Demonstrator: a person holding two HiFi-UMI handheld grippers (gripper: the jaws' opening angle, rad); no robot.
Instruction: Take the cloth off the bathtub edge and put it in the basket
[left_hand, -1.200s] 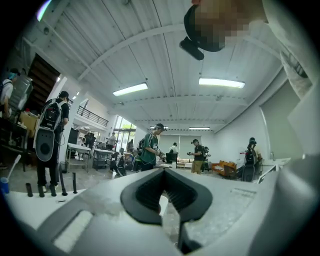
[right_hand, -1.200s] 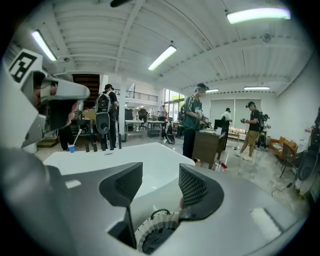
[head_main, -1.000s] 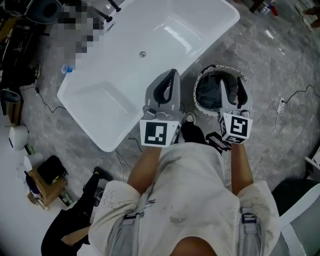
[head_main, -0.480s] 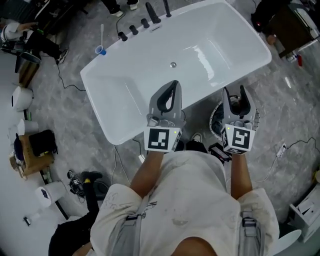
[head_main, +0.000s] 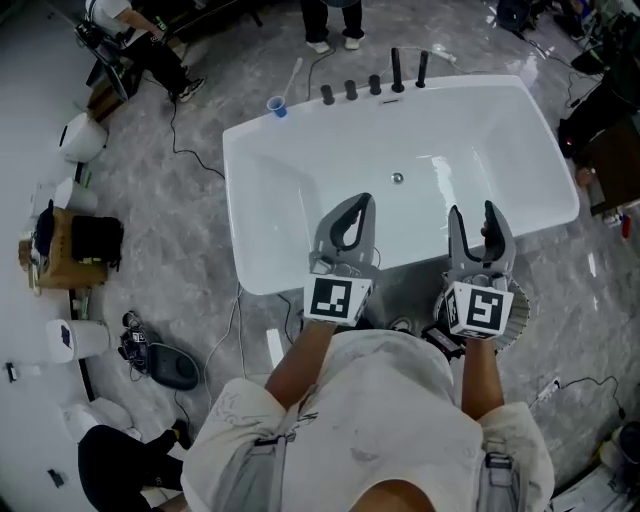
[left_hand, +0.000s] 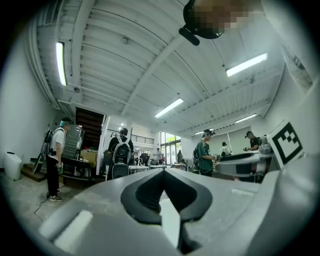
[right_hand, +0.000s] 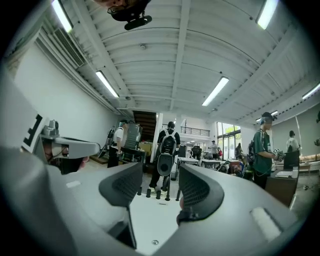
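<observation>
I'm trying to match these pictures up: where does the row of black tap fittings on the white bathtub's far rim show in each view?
Head view: the row of black tap fittings stands at top centre, on the far rim of the white bathtub.
Left gripper view: not in it.
Right gripper view: low centre, at the far edge of the white surface.
Shared landmark: the person wearing a backpack, standing in both gripper views.

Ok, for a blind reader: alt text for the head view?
From above: a person holds two grippers over the near edge of a bathtub, left gripper shut, right gripper open and empty; a basket sits beneath the right one.
</observation>
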